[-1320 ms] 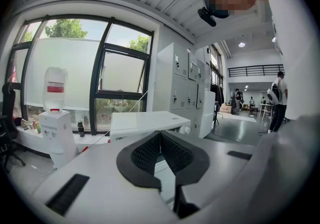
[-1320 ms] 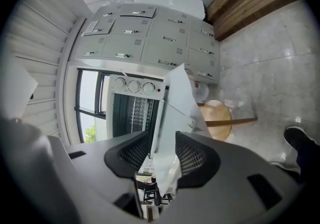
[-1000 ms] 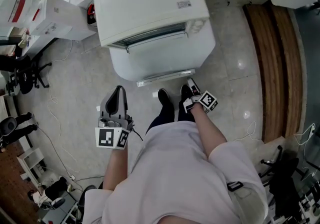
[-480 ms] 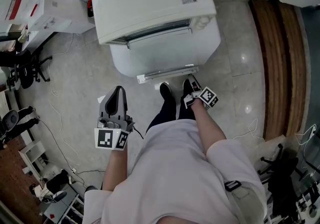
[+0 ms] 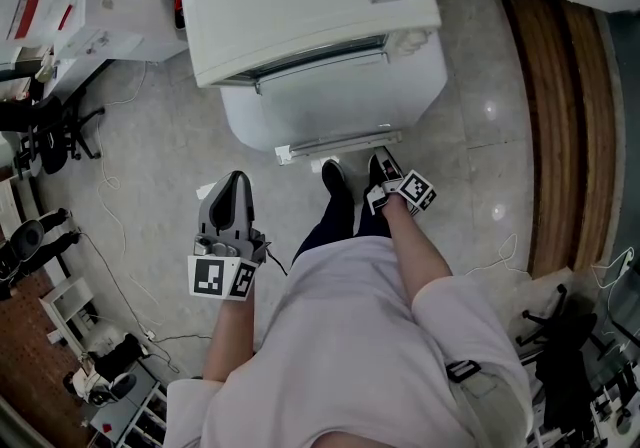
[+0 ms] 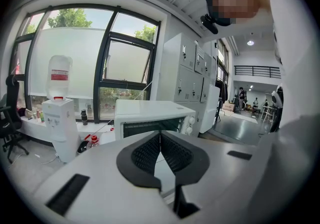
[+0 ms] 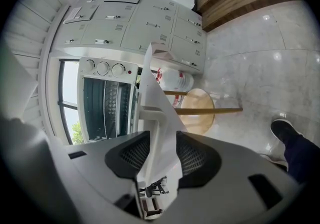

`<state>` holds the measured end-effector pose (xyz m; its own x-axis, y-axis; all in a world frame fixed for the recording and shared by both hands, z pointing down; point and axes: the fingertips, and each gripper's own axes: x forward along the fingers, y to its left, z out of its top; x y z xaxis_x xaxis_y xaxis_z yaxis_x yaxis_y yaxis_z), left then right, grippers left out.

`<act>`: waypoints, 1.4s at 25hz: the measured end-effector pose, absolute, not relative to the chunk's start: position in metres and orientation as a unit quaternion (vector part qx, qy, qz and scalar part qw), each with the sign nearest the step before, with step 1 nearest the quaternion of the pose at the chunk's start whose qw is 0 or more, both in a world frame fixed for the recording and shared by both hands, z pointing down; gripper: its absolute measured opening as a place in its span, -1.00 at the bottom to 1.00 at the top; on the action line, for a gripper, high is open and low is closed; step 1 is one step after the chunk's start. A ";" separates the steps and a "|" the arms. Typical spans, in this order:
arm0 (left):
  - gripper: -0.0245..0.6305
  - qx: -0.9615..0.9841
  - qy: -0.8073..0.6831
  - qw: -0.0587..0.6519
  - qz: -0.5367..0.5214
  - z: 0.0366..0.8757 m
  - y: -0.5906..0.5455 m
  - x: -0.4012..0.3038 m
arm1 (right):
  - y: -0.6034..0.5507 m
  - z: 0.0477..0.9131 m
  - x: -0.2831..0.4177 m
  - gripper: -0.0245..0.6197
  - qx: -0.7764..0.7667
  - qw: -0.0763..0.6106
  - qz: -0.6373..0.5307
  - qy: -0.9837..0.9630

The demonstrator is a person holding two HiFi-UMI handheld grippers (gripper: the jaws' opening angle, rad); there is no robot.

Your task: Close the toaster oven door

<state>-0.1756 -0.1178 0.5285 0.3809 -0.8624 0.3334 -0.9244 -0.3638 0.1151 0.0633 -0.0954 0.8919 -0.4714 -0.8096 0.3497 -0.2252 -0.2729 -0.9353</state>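
Note:
The white toaster oven point(image 5: 300, 6) stands ahead of me with its door point(image 5: 330, 106) swung down and open, the handle bar point(image 5: 335, 147) along its near edge. My right gripper point(image 5: 383, 174) is at the right end of that edge. In the right gripper view its jaws are closing, and the door point(image 7: 155, 88) and handle point(image 7: 151, 118) stand between the pads of the gripper point(image 7: 160, 154). The oven's rack and knobs point(image 7: 102, 69) show behind. My left gripper point(image 5: 236, 204) hangs at my left side, shut and empty point(image 6: 160, 135), pointing toward the oven point(image 6: 150, 118).
A water dispenser point(image 6: 57, 113) and white boxes point(image 5: 110, 21) stand left of the oven. Grey lockers point(image 7: 145, 23), a water bottle point(image 7: 172, 80) and a round wooden stool point(image 7: 200, 108) lie beyond the door. My shoes point(image 5: 335, 186) are just below the door. Cables point(image 5: 110, 226) trail on the floor.
I have stepped slightly closer to the oven. The right gripper has edged up toward the door's handle. The left gripper has stayed put.

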 end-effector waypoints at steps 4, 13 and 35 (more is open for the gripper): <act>-0.86 0.822 -0.541 0.144 0.109 0.531 -0.120 -0.173 | -0.098 0.891 0.062 -0.44 -0.460 0.232 -0.648 0.560; -0.86 0.830 -0.529 0.146 0.100 0.530 -0.120 -0.167 | -0.113 0.867 0.053 -0.40 -0.442 0.263 -0.638 0.573; -0.86 0.838 -0.527 0.131 0.053 0.505 -0.126 -0.167 | -0.135 0.788 0.055 -0.62 -0.428 0.346 -0.599 0.582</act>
<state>-0.1673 -0.1265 0.5052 0.4381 -0.8699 0.2268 -0.8975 -0.4092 0.1643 0.0550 -0.1349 0.7880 -0.3947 -0.9122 0.1097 -0.0840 -0.0830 -0.9930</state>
